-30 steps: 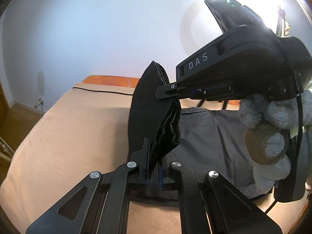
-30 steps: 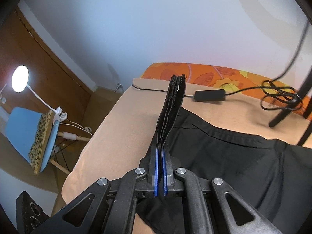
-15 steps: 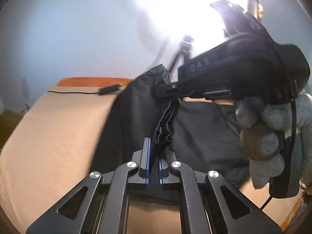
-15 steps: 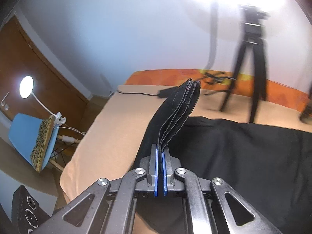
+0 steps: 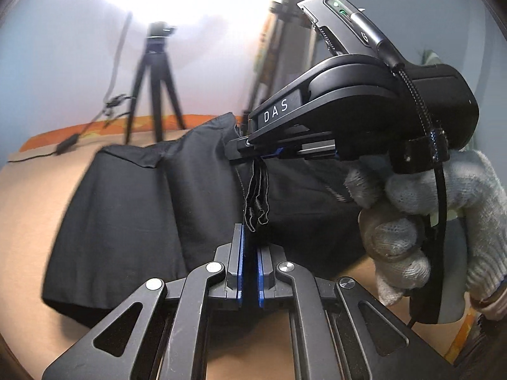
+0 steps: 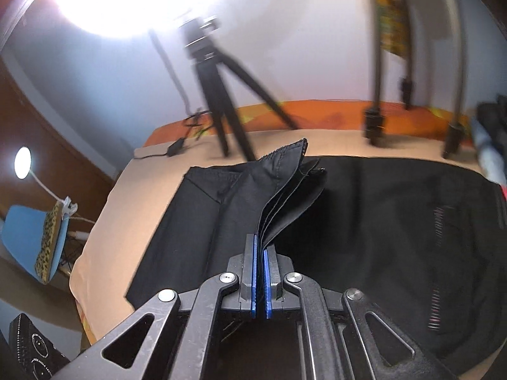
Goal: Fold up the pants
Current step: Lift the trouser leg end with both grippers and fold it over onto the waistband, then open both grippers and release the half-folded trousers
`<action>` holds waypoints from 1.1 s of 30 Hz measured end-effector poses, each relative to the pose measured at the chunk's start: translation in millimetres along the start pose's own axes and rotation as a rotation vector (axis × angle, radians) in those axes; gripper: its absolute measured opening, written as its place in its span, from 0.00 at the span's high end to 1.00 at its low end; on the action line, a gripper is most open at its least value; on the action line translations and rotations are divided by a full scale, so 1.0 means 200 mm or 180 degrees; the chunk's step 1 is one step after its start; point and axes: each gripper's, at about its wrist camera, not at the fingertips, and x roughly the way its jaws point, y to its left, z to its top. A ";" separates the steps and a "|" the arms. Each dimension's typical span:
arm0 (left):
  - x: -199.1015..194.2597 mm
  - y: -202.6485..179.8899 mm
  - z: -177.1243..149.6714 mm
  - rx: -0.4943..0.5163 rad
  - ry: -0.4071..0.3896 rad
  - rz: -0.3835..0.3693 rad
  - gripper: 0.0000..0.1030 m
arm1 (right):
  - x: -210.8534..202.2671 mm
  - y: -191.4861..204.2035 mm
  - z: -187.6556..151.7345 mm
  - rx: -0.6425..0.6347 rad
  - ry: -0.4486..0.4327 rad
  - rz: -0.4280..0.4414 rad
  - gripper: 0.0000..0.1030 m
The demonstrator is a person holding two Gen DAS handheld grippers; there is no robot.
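Observation:
The black pants (image 5: 133,209) lie folded over on the tan bed cover (image 5: 28,215). My left gripper (image 5: 250,237) has its jaws slightly apart with no cloth between them; a dangling hem edge (image 5: 257,199) hangs just ahead of its tips. My right gripper (image 6: 260,247) is shut on a stack of several cloth layers (image 6: 285,196) that fans up from its pads. In the left wrist view the right gripper (image 5: 244,155) comes in from the right, held by a gloved hand (image 5: 421,221), pinching that hem above the pants (image 6: 380,221).
A black tripod (image 5: 157,85) and cable (image 5: 68,142) stand at the far edge of the bed, in front of an orange patterned sheet (image 6: 332,114). More stand legs (image 6: 377,95) rise at the far right. A blue chair (image 6: 35,240) and lamp (image 6: 22,162) are off the bed's left side.
Both grippers swung the lifted pant hems over toward the right. My left gripper let go of the cloth; the right gripper still holds its stack, now lower over the pants.

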 end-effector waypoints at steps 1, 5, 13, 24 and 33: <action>0.02 -0.03 0.00 0.0000 0.0022 -0.0038 0.95 | -0.02 -0.03 -0.01 0.0029 -0.0023 0.0002 0.99; 0.05 -0.08 0.03 -0.0040 0.0203 -0.0273 0.92 | -0.07 -0.13 -0.04 0.0094 -0.0087 0.0004 0.99; -0.13 0.00 0.11 -0.0009 0.0088 -0.0167 0.54 | -0.19 -0.35 -0.06 0.0184 -0.0236 -0.0081 0.99; -0.04 0.49 0.04 -0.0324 0.0181 0.0533 0.54 | -0.25 -0.57 -0.08 0.0295 -0.0260 -0.0243 0.99; -0.02 0.56 0.06 -0.0430 0.0194 0.0598 0.54 | -0.32 -0.71 -0.10 0.0354 -0.0316 -0.0551 0.99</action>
